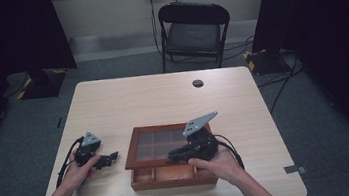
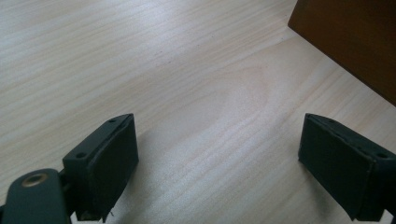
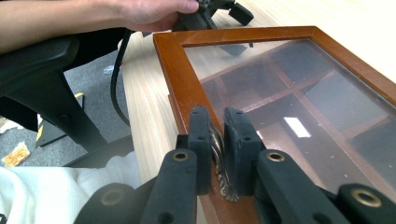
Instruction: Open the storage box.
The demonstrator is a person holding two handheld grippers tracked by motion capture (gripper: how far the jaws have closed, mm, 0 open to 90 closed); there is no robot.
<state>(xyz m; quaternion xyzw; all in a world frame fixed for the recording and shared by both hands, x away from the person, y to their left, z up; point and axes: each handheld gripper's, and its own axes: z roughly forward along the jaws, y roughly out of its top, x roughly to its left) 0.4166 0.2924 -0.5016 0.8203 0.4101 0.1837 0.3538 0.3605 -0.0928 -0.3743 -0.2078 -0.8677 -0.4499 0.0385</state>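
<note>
A person's right gripper [image 3: 218, 140] pinches the small metal clasp [image 3: 219, 161] on the front edge of a wooden box's glass-paned lid [image 3: 289, 93], raised ajar above the box [image 1: 172, 175] in the high view. The clasp is unreadable from overhead. The left gripper [image 2: 219, 158], jaws spread, rests over bare table [image 2: 187, 70], the box corner just beyond its right jaw.

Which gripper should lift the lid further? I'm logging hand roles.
Right: the right gripper is shut on the lid's metal handle. The left gripper hangs open over bare table.
</note>
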